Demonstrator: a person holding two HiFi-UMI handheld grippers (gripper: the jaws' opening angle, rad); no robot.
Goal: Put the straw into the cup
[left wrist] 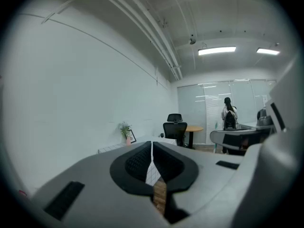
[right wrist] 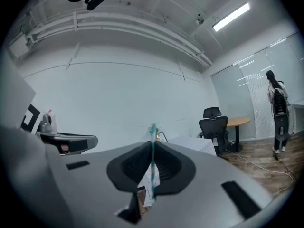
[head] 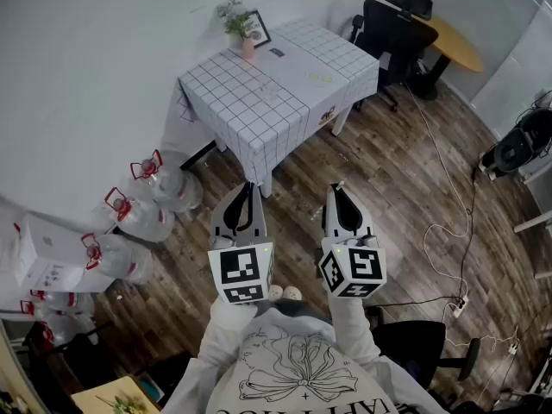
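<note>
Straw point(right wrist: 152, 160): green-and-white striped, pinched in the seam of the right gripper's jaws. Its long axis stands upright across them, one end poking above the tips and the other hanging below.
Right gripper point(right wrist: 153, 146): jaws clamped on the straw, with nothing else between them. In the head view it is held low in front of the person's chest and points toward the table.
Left gripper point(left wrist: 152, 148): jaws pressed together on nothing. It is held level with the right one and just beside it.
Cup: I cannot pick it out for certain. A faint clear shape point(head: 271, 90) near the middle of the cloth may be it, but it is too small to tell.
Table point(head: 250, 115): covered with a white grid-pattern cloth. It stands ahead of both grippers and well apart from them, with bare wood floor point(head: 379, 171) between. A potted plant point(head: 235, 22) sits at its far corner by the wall.
Key relation: the straw is already in hand, so the cup's place lies forward along the line of the jaws. Both grippers are about equally far from the table. The right one carries the load, and the left is free to steady a cup.
Stage, as I judge it: the carry and approach. The insertion has not begun.
Next move calls for: closing the gap to the table, then lowering the straw's bottom end into the cup's mouth.
Surroundings: water jugs point(head: 142, 218) stand along the wall at the left. An office chair point(head: 392, 26) stands beyond the table.
</note>
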